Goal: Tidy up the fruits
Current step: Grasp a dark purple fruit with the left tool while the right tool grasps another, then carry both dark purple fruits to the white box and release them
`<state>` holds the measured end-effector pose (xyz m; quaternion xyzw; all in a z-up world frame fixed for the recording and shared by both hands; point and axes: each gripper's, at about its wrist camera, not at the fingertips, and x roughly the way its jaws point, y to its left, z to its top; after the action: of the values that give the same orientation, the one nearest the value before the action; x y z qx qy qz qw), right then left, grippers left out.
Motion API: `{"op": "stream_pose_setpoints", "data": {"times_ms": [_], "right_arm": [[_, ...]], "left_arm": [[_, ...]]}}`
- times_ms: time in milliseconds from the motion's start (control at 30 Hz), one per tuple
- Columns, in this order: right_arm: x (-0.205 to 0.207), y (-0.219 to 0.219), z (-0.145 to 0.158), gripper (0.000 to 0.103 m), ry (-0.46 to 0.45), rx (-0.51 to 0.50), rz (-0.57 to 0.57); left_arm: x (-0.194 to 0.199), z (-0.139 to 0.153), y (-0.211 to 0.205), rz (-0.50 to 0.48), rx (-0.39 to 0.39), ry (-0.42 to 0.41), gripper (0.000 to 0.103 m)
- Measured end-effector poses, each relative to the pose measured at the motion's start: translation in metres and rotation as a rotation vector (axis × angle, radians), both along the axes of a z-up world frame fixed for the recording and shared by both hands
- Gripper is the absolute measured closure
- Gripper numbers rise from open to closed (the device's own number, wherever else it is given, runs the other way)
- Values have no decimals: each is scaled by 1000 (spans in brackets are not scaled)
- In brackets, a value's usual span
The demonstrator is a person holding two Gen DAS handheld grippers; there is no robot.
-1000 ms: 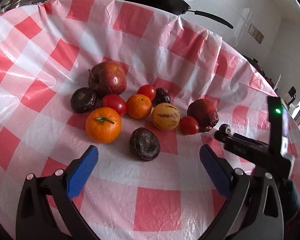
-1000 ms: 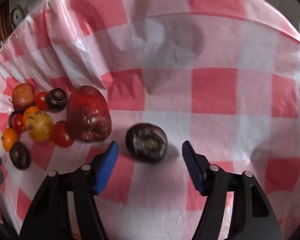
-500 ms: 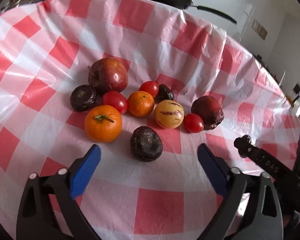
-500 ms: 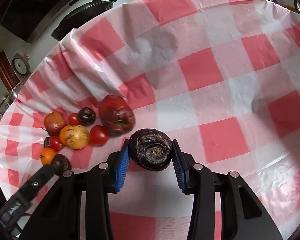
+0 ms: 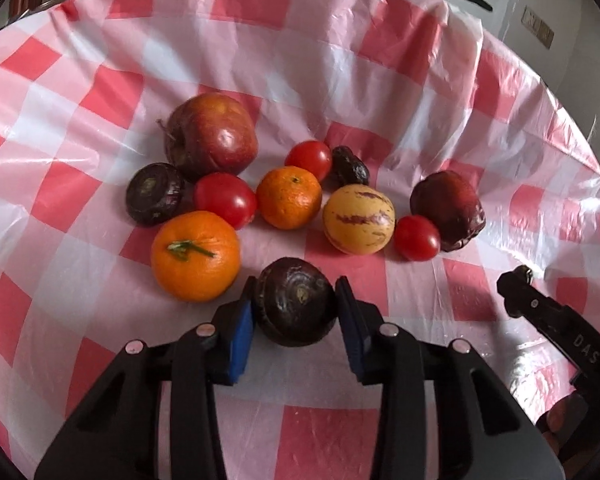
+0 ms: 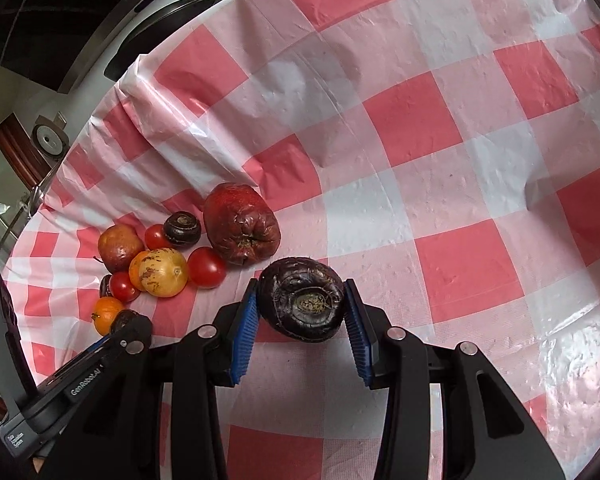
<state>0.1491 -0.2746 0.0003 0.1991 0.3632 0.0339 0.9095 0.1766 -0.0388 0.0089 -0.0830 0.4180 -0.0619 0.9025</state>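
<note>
Both sets of jaws are closing tight, each on its own dark purple fruit. The left gripper (image 5: 295,314) is pinching a dark purple fruit (image 5: 296,306) between its blue pads (image 5: 242,334), just in front of the fruit cluster lying toward the middle of the desk (image 5: 320,432). The right gripper (image 6: 302,320) is gripping a second dark purple fruit (image 6: 302,300), wrinkled and with a rough stem scar facing the camera, and it seems to be hanging a little above the checked cloth, off toward the emptier right part of the desk.

The risks are lying mostly in the fruit itself. Both are round and glossy, and the pads are touching only narrow patches on the sides, so a quick swing or a tilt is likely to roll either one out of its grip. The right one looks soft and shrivelled, so extra pressure may be bruising or splitting it.

The left gripper is working just beside the large orange (image 5: 195,256), and the yellow striped melon (image 5: 359,219) and a cherry tomato (image 5: 416,238) are sitting near. Lifting at an angle could be nudging these, and round fruit on a slick plastic cloth will be rolling freely, perhaps toward the desk's edge.

The two tools are also near each other, so crossing paths could be knocking one load loose.
</note>
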Motion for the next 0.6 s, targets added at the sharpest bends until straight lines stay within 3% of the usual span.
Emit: {"op": "stream_pose_setpoints", "data": {"times_ms": [300,600], "right_arm": [[-1,-7,-1,62,-15,50,-3],[-5,-4,0,62,-4,45,9]], "left_arm": [[-24,12,17,32,-22,-70,64],[-117,36,44,96,-47,-141,64]]}}
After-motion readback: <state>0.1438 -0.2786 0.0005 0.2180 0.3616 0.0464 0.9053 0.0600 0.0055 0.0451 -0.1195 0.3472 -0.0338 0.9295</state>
